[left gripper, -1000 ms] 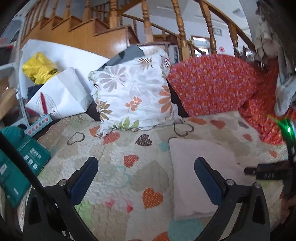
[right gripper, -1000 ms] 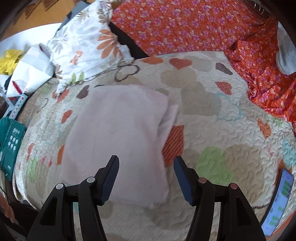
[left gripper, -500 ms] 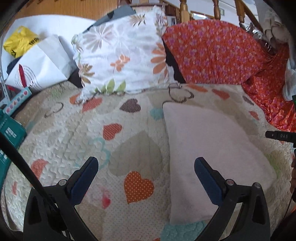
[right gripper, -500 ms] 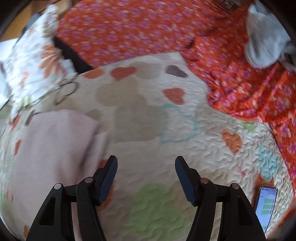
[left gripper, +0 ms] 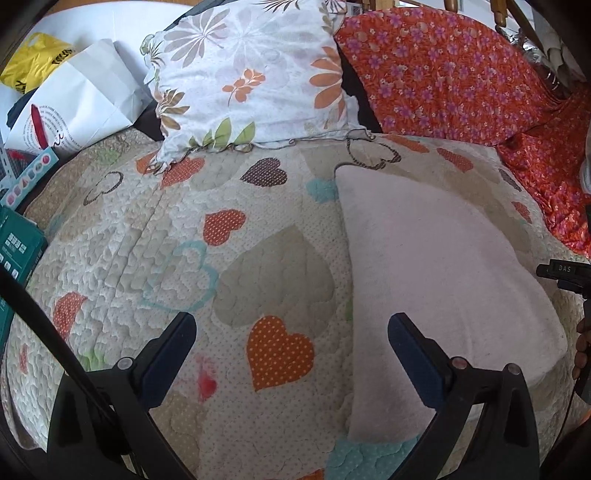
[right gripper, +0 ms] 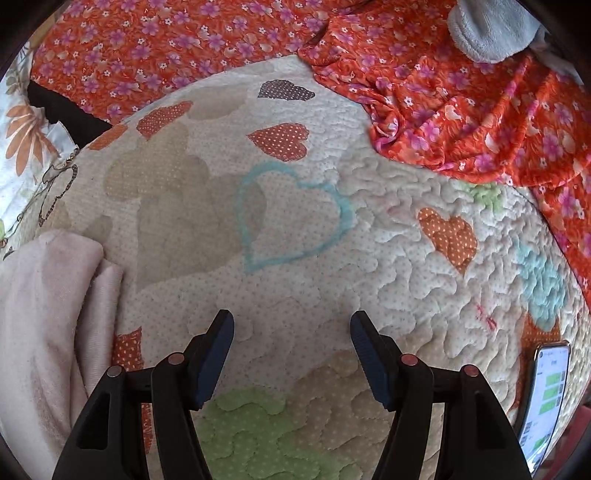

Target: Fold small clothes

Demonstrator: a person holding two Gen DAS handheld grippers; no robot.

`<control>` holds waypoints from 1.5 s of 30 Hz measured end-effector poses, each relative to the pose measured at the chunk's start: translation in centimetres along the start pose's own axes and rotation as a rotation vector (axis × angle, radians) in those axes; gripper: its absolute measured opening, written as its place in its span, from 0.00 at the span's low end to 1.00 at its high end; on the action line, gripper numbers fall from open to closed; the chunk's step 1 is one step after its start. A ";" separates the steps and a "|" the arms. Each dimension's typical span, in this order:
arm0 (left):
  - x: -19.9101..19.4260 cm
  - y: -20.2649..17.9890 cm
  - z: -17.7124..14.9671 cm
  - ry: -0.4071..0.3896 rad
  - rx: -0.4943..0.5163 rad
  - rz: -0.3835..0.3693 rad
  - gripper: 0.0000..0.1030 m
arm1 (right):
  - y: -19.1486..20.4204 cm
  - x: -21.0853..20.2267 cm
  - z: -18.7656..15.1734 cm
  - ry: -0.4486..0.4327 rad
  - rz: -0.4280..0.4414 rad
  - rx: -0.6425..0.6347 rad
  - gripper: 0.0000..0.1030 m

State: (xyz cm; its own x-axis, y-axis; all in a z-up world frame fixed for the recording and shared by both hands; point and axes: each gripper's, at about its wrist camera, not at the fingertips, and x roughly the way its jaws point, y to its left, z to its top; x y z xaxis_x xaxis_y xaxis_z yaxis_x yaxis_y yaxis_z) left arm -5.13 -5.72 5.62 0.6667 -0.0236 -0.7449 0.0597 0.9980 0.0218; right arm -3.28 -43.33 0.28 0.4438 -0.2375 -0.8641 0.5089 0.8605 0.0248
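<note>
A folded pale pink cloth [left gripper: 436, 280] lies flat on the heart-patterned quilt [left gripper: 229, 258], right of centre in the left wrist view. It shows at the left edge of the right wrist view [right gripper: 48, 314]. My left gripper [left gripper: 291, 332] is open and empty, hovering over the quilt with its right finger over the cloth's near left edge. My right gripper [right gripper: 291, 332] is open and empty over bare quilt [right gripper: 295, 258], to the right of the cloth.
A floral pillow [left gripper: 251, 74] and an orange flowered cover [left gripper: 443, 74] lie at the back. A grey garment [right gripper: 491, 29] rests on orange fabric [right gripper: 480, 110] far right. A phone [right gripper: 546, 402] lies at the quilt's right edge. A white bag [left gripper: 81, 103] and a green box [left gripper: 18, 251] sit left.
Both grippers have left the folded cloth. The left one tilted down closer to the quilt. The right one swung right, so the cloth slid to its left edge.
</note>
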 end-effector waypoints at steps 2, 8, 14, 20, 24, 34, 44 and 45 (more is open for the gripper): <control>-0.1 0.2 -0.1 -0.001 -0.002 0.003 1.00 | 0.3 0.0 -0.2 -0.002 -0.003 -0.012 0.68; 0.0 0.7 -0.2 0.007 -0.007 0.015 1.00 | 1.2 0.3 -0.5 -0.007 -0.015 -0.040 0.68; 0.1 0.9 -0.2 0.012 -0.013 0.011 1.00 | 1.4 -1.2 -0.4 -0.067 -0.003 -0.037 0.69; 0.4 1.0 -0.5 0.023 -0.023 0.011 1.00 | 2.7 -3.4 -0.9 -0.126 0.025 -0.069 0.70; 0.5 0.9 -0.5 0.028 -0.026 0.009 1.00 | 4.3 -5.5 -1.5 -0.186 0.052 -0.130 0.70; 1.2 -0.1 -0.9 0.058 -0.004 0.002 1.00 | 9.5 -6.8 -4.2 -0.211 0.129 -0.340 0.73; 1.2 0.5 -0.9 0.061 -0.010 0.001 1.00 | 10.5 -7.7 -5.0 -0.251 0.125 -0.359 0.75; 1.2 0.5 -0.9 0.063 -0.011 0.001 1.00 | 11.0 -8.4 -5.2 -0.282 0.134 -0.382 0.75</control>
State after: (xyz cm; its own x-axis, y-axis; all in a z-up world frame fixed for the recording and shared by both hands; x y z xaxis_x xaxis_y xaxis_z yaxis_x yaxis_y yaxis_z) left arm -5.01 -5.18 4.14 0.6188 -0.0193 -0.7853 0.0510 0.9986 0.0156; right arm -5.25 -29.47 5.18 0.6959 -0.1805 -0.6951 0.1503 0.9831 -0.1048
